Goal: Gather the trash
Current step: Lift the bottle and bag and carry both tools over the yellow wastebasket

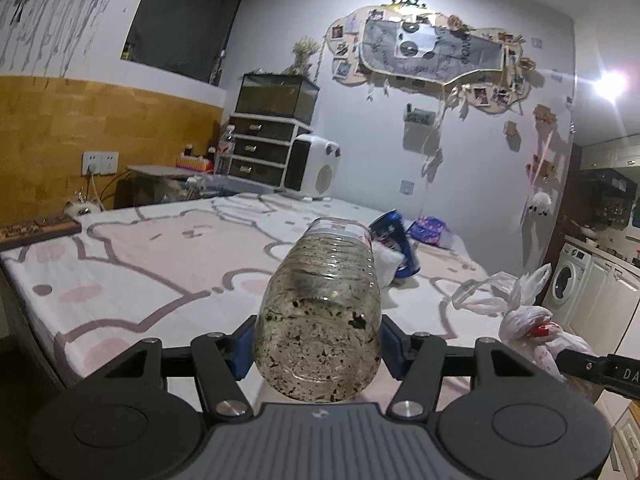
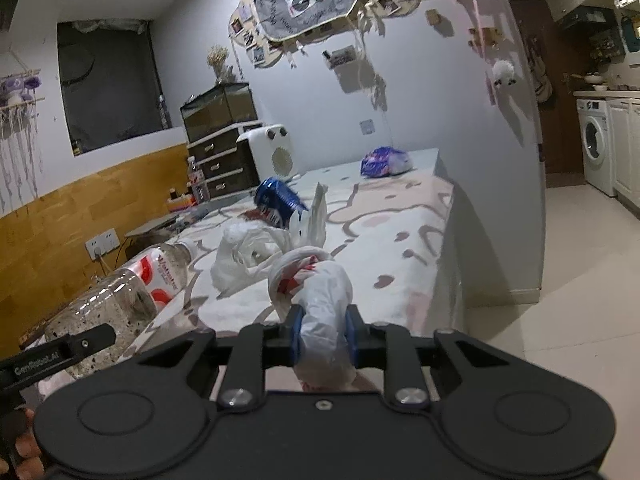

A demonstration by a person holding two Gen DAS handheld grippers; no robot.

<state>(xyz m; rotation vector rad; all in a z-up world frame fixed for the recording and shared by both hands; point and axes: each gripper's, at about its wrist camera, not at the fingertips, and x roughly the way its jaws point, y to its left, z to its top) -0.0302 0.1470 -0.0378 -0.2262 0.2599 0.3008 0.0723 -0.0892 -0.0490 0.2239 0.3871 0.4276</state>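
1. Our left gripper point(image 1: 318, 344) held a clear plastic bottle point(image 1: 320, 312) by its speckled base, jaws pressed on both sides, above the bed point(image 1: 140, 264).
2. Our right gripper point(image 2: 321, 338) pinched a knotted white plastic bag point(image 2: 316, 288), jaws narrow around it.
3. A blue can point(image 2: 278, 200) and a purple wrapper point(image 2: 384, 162) lay on the bed beyond.

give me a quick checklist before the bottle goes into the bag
1. Left gripper shut on bottle: ok.
2. Right gripper shut on bag: ok.
3. Bag mouth open: not ok, the held part is a bunched wad.
4. Bottle capped: cannot tell, the neck is blurred.
5. Bottle empty: not ok, murky speckled residue inside.
6. Other trash left on bed: not ok, blue can and purple wrapper remain.
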